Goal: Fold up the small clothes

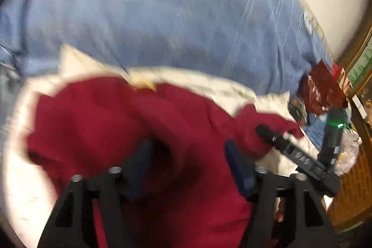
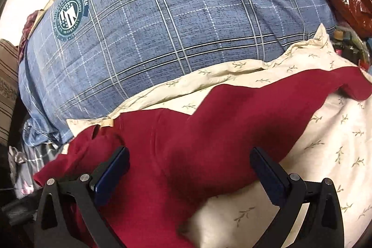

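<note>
A dark red garment [image 2: 197, 143] lies spread on a cream leaf-print sheet [image 2: 330, 143], filling the lower centre of both views. The right gripper [image 2: 189, 164] hangs over it with jaws wide apart, holding nothing; cloth runs beneath and between its fingers. In the blurred left wrist view, the left gripper [image 1: 188, 155] also stands parted, red fabric bunched between its fingers, though whether it touches them is hard to tell. A blue plaid quilt [image 2: 162, 22] fills the upper frame behind the sheet.
</note>
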{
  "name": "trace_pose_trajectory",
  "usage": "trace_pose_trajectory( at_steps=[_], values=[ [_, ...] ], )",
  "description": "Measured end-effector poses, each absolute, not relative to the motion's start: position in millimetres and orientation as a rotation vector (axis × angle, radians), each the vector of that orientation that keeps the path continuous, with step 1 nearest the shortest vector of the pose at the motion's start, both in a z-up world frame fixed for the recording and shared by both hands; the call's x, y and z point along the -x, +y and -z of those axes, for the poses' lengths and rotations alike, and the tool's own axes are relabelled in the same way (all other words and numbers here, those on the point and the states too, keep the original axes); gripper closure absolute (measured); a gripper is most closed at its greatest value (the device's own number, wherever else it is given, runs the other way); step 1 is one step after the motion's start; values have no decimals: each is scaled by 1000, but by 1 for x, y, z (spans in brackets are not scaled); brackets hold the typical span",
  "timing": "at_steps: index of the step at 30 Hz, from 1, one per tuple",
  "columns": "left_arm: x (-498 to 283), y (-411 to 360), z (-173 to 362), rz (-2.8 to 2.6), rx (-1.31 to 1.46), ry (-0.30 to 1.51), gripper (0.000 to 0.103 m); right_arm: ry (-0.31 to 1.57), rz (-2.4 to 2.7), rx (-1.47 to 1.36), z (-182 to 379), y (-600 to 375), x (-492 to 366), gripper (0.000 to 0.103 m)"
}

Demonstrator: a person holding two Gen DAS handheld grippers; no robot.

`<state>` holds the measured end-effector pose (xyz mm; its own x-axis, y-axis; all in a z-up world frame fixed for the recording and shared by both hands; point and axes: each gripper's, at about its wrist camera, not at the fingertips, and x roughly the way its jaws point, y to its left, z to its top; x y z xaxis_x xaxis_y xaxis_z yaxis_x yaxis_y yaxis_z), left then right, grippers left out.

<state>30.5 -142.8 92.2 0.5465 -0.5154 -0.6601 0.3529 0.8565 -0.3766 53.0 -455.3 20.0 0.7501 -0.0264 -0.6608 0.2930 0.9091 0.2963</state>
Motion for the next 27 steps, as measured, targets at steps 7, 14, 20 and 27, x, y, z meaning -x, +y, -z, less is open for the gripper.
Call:
trace_pose_trajectory(
  at_steps=[7,14,20,27],
  values=[
    [-23,-73,-66,231,81,859,23,722,70,-284,-19,-411,-58,0],
    [-65,-62,-19,114,140,961,24,779,-62,-142,-21,-336,-95,0],
    [-81,-54,1,49,108,995,24,993,-89,104,24,-273,-149,67],
    [-60,-28,0,15,146,960,25,756,-38,-118,-30,-347,-115,89]
  ],
)
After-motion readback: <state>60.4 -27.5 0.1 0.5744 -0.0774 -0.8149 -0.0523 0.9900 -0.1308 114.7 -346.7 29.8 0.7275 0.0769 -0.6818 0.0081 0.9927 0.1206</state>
